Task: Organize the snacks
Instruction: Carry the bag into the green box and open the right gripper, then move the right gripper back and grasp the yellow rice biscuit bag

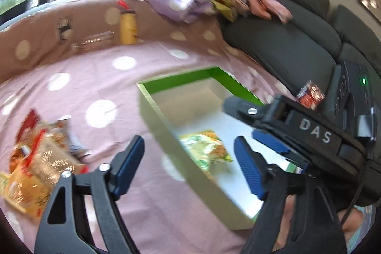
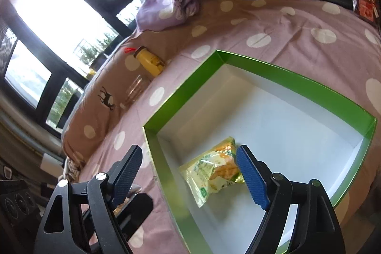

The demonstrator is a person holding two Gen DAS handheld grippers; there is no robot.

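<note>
A green box [image 1: 181, 77] with a white inside stands open on the pink dotted bedspread. One yellow-green snack packet [image 1: 207, 149] lies in its near corner. My left gripper [image 1: 189, 168] hangs open above the box's near wall, nothing between its pads. A pile of snack packets [image 1: 40, 158] lies to its left on the spread. My right gripper [image 2: 190, 173] is open too, straddling the box wall [image 2: 166, 173]. The same packet [image 2: 214, 173] lies under it, beside its right finger, and the pads do not press it. The right gripper's black housing [image 1: 314, 132] crosses the left wrist view.
A red packet [image 1: 310, 94] rests against the dark grey sofa [image 1: 285, 44] behind the box. A yellow bottle [image 2: 150, 61] and a clear jar [image 2: 135, 87] lie toward the window. Crumpled purple cloth [image 2: 171, 4] and other fabrics are heaped at the sofa's end.
</note>
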